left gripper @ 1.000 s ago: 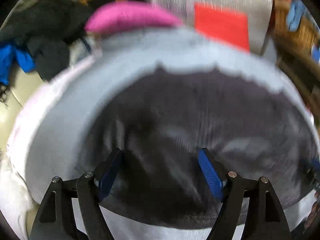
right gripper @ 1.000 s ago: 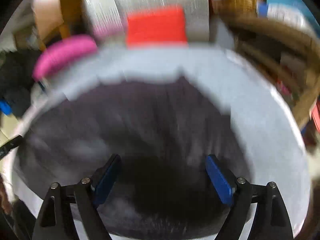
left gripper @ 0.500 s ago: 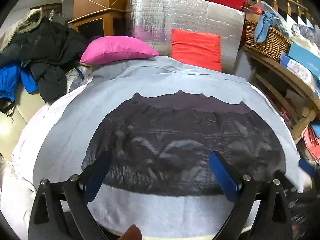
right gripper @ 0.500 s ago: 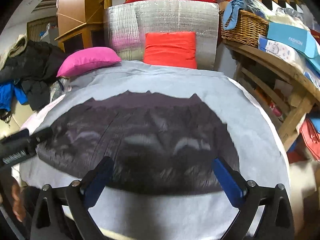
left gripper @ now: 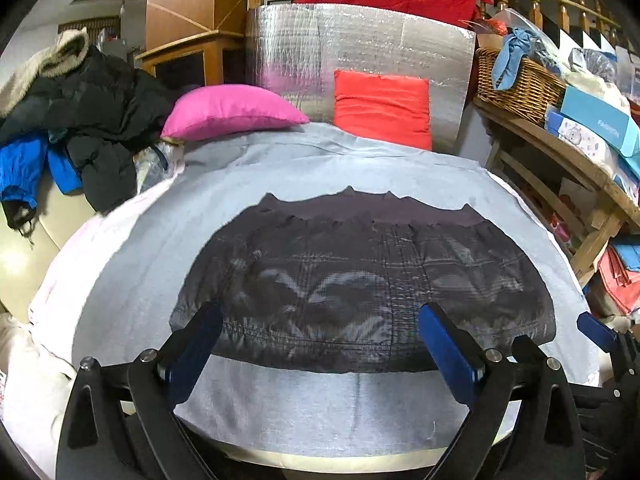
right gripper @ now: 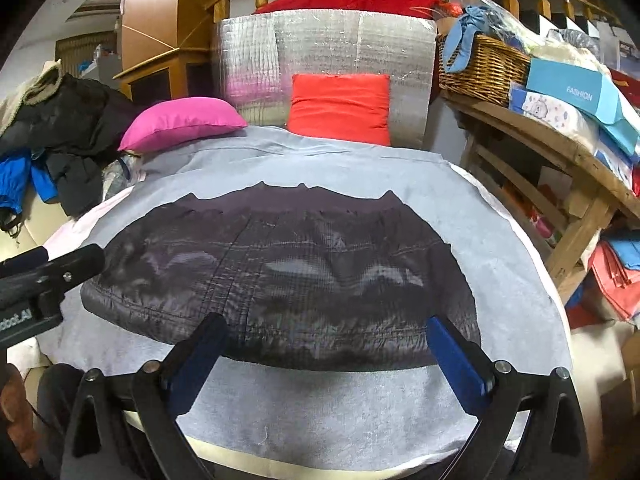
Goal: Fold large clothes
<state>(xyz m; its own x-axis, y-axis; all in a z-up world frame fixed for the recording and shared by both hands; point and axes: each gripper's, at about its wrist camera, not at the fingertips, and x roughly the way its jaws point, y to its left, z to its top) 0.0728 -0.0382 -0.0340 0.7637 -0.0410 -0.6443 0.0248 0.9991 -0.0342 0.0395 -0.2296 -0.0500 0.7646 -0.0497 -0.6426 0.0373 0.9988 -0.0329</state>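
Observation:
A dark quilted jacket (left gripper: 360, 280) lies folded flat into a wide band on the grey sheet (left gripper: 160, 240) that covers the table. In the right wrist view the same jacket (right gripper: 288, 280) spreads across the middle. My left gripper (left gripper: 320, 344) hangs open over the jacket's near hem, nothing between its blue pads. My right gripper (right gripper: 324, 356) is open too, above the near hem further right, holding nothing. The right gripper's blue pad (left gripper: 596, 332) shows at the right edge of the left wrist view. The left gripper's black body (right gripper: 44, 276) juts in at the left of the right wrist view.
A pink pillow (left gripper: 228, 114) and a red cushion (left gripper: 382, 108) sit at the far edge against a silver foil panel (left gripper: 360, 48). Dark coats (left gripper: 92, 120) pile up at left. A wooden shelf (right gripper: 560, 160) with a wicker basket (right gripper: 480, 68) and boxes stands at right.
Both grippers have pulled back and risen from close over the jacket, their jaws spreading wider. The whole folded jacket and the room behind have come into view.

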